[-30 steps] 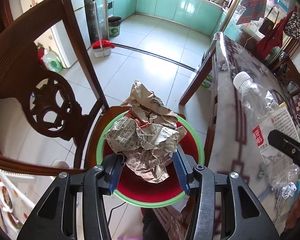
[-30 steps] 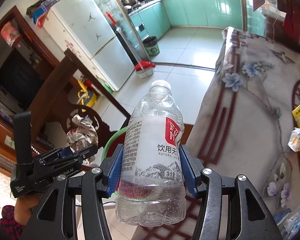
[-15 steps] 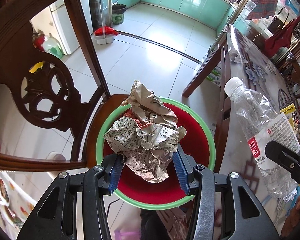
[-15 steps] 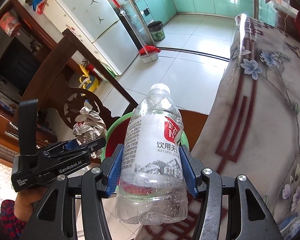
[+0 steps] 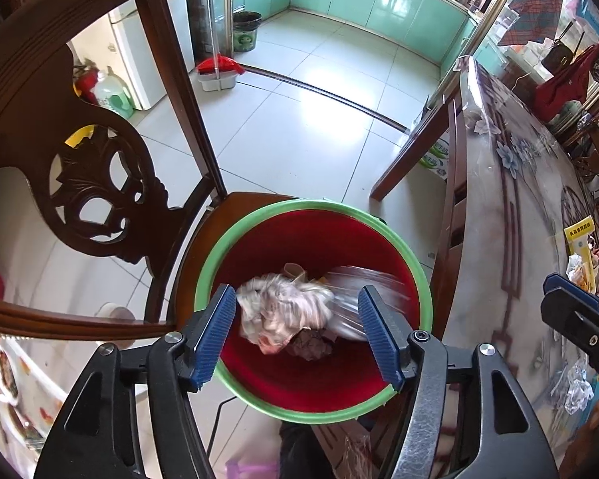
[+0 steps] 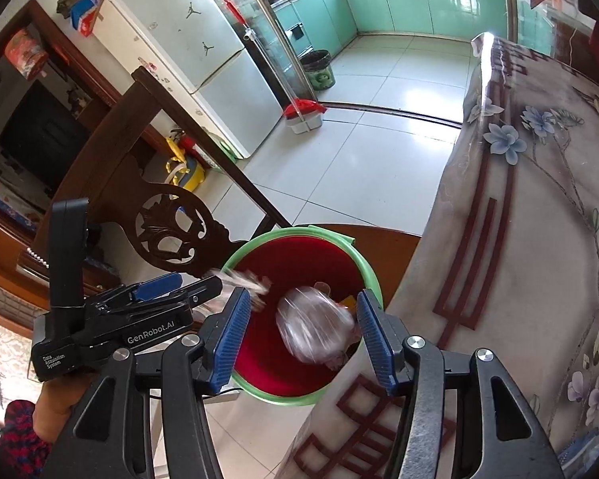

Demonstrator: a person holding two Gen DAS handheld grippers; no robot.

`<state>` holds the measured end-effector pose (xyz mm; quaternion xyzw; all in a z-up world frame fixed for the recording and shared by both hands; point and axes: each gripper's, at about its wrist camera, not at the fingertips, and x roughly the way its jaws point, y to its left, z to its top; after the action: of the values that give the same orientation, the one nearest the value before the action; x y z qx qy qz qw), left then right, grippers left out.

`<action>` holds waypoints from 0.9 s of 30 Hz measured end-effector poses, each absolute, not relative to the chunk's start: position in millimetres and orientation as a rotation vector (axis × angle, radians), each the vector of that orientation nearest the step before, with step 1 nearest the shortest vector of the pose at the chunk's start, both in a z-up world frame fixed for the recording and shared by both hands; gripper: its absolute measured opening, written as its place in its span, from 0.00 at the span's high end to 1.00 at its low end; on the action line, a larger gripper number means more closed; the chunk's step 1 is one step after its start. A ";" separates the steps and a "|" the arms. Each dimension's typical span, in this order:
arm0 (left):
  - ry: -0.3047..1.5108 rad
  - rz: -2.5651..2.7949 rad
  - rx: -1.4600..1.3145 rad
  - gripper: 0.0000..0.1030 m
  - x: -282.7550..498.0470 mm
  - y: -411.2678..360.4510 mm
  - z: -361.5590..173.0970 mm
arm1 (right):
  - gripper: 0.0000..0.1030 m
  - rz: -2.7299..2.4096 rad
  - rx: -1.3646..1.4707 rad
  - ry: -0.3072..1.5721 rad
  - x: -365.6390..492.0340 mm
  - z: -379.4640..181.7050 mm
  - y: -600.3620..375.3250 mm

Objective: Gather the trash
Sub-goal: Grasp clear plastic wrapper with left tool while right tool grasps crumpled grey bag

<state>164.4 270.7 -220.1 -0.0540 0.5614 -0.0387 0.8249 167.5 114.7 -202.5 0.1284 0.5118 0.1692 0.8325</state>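
Note:
A red bin with a green rim stands on a wooden chair seat. My left gripper is open above it. A crumpled newspaper ball blurs as it falls inside. My right gripper is open over the bin too. A clear plastic bottle blurs below it inside the bin, and it also shows in the left wrist view. The left gripper appears at the left of the right wrist view.
The carved chair back rises left of the bin. A table with a floral cover stands right of it, with a yellow packet and wrappers on it. Beyond lies tiled floor, a fridge and a small dark bin.
Both grippers have opened. The newspaper ball has dropped from the left gripper and the bottle from the right gripper into the red bin.

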 end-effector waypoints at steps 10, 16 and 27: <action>1.158 -0.149 -0.111 0.30 141.9 244.2 -201.9 | 0.47 0.250 0.274 1.048 119.4 -183.0 52.0; 1.135 -0.262 -0.054 0.28 127.6 196.6 -188.2 | 0.47 0.096 0.180 1.056 67.1 -173.6 -17.8; 1.086 -0.545 0.063 0.21 77.5 55.6 -168.1 | 0.38 -0.158 0.174 1.176 -51.7 -185.2 -185.3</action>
<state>77.5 55.6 -168.1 0.0297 0.5100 -0.2559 0.8207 -51.7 -185.3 -185.2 0.0816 0.5534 -0.0746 0.8255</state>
